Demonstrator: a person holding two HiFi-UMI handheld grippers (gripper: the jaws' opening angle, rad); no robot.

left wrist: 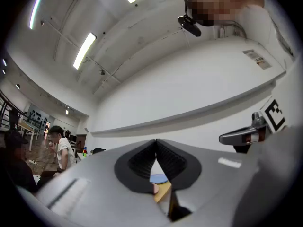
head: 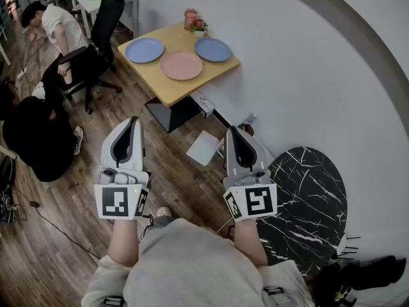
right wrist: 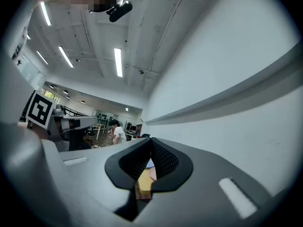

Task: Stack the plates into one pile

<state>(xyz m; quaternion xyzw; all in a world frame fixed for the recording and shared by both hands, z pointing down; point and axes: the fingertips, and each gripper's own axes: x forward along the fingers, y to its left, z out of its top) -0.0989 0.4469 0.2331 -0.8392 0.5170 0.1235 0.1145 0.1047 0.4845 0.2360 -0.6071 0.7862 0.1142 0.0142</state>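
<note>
**both jaws shut and empty, plates not yet approached**

the left gripper (left wrist: 155, 142) has its jaws pressed tip to tip with nothing between them, and the right gripper (right wrist: 150, 139) is the same. through the small gap below each pair of tips only the far table shows. both are held out in front of the person, level and side by side. this looks like a carrying pose rather than a reach, since nothing is close enough to grasp.

the table (head: 167, 89) stands well apart from them, at about 12 o'clock in the head view, across the wooden floor (head: 179, 165). on it the pink plate (head: 181, 64) lies flat at the near side. one blue plate (head: 144, 50) is at its 10 o'clock and the other blue plate (head: 213, 49) at its 2 o'clock. the three are near one another but none overlaps, so no stacking has begun. a small potted plant (head: 199, 27) sits at the table's far edge, clear of the plates.
</note>
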